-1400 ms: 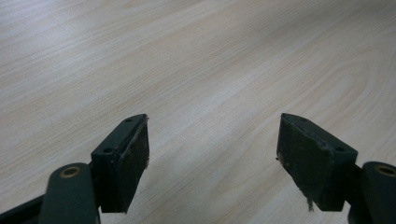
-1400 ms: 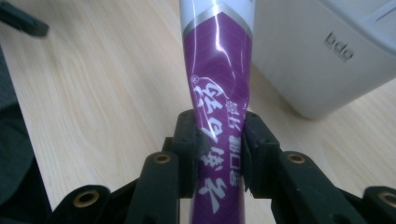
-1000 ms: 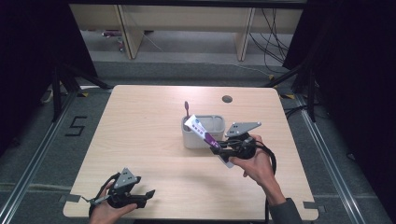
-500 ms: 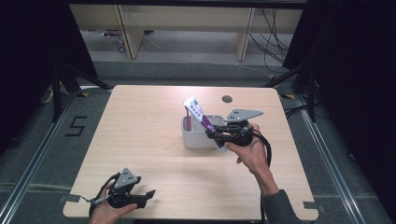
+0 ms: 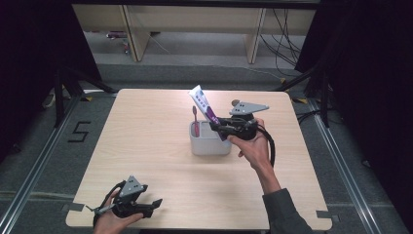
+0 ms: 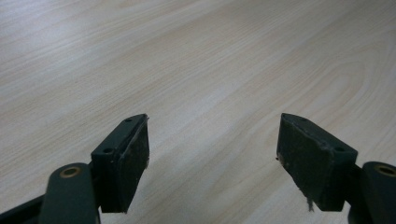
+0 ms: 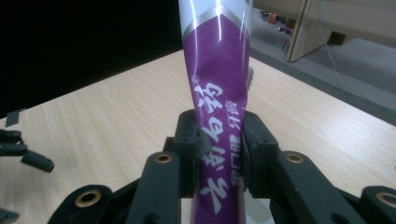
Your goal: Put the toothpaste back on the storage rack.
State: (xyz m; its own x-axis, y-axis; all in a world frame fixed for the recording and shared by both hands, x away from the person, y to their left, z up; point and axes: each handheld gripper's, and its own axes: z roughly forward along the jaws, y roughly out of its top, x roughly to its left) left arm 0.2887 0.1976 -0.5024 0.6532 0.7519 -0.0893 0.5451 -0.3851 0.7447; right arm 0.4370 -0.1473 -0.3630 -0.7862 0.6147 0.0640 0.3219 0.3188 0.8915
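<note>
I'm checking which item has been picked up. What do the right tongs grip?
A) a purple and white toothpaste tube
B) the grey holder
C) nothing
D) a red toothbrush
A: the right tongs press from both sides on the purple and white toothpaste tube, held tilted above the grey holder, where the red toothbrush stands.

From the high view we look forward and down on the whole table [image 5: 146,141], far off, our forearms entering at 6 o'clock. The left gripper view skims bare wood close up, between its parted jaws, at the table's 7 o'clock corner. The right gripper view sits tight against the purple tube [image 7: 219,93], facing across the table; both it and the high view share that tube [image 5: 207,109] and the left gripper [image 7: 18,149].
</note>
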